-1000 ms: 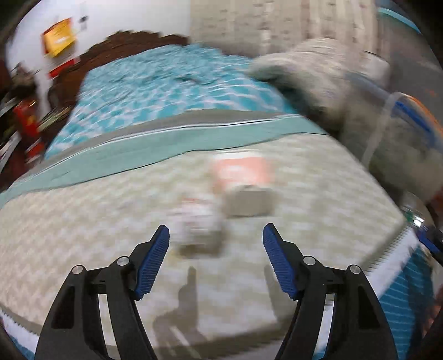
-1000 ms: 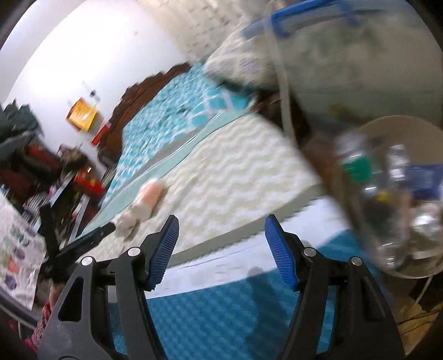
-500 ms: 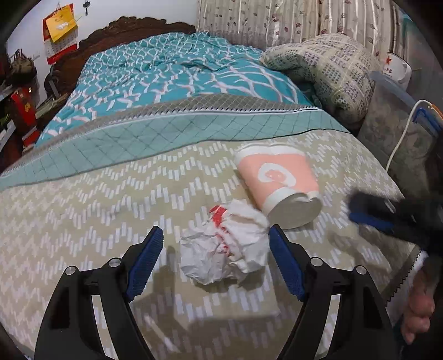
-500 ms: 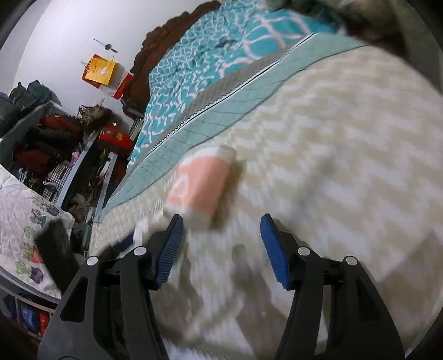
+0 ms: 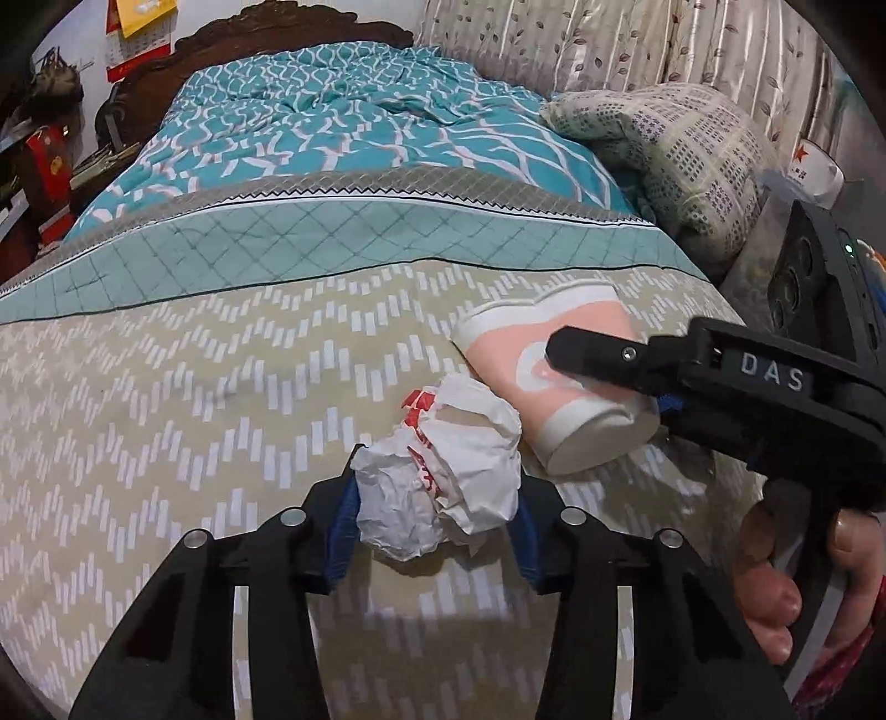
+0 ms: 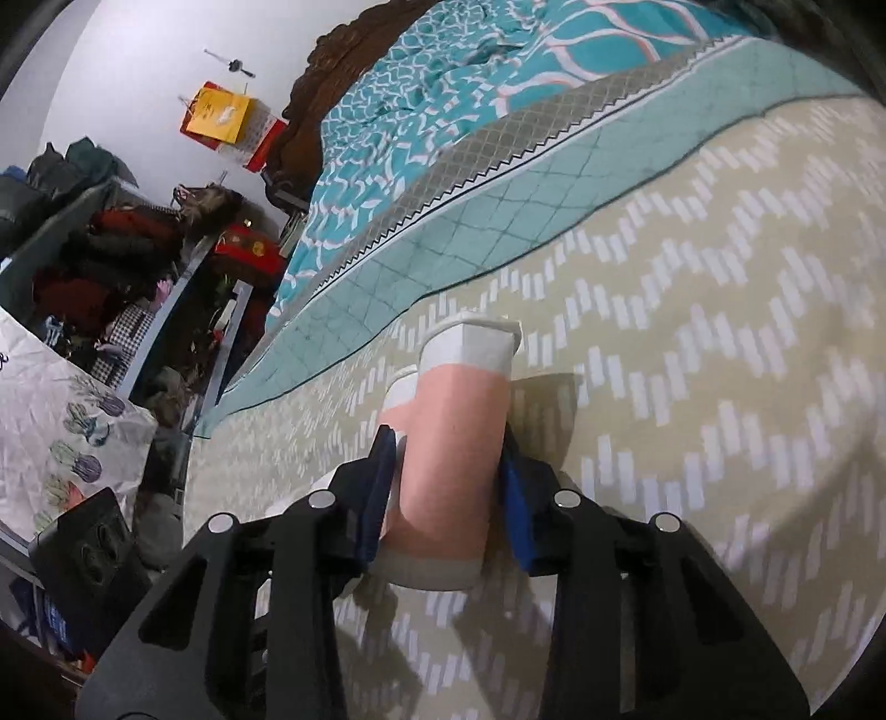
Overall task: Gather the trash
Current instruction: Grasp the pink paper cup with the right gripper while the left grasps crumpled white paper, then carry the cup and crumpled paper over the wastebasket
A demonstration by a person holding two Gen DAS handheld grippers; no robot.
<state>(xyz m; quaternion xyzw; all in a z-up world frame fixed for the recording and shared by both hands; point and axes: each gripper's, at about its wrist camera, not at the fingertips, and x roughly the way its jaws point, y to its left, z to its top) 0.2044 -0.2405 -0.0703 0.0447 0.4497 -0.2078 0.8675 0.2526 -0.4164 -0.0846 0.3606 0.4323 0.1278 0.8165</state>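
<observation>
A crumpled white paper wrapper with red print (image 5: 443,487) lies on the beige chevron bedspread (image 5: 194,399). My left gripper (image 5: 434,526) is shut on it, a blue pad on each side. A pink and white paper cup (image 5: 554,387) lies on its side just right of the wrapper. My right gripper (image 6: 448,493) is shut on the cup (image 6: 451,443), pads pressing its pink middle. In the left wrist view the right gripper's upper finger (image 5: 598,354) lies across the cup.
A teal patterned quilt (image 5: 343,127) and a checked pillow (image 5: 681,155) lie farther up the bed. A dark wooden headboard (image 5: 266,39) stands at the back. Cluttered shelves (image 6: 111,249) stand left of the bed. The bed edge is near at the lower right.
Both grippers have moved in and closed: the left onto the crumpled wrapper, the right onto the paper cup. Half a second ago both were open and short of them.
</observation>
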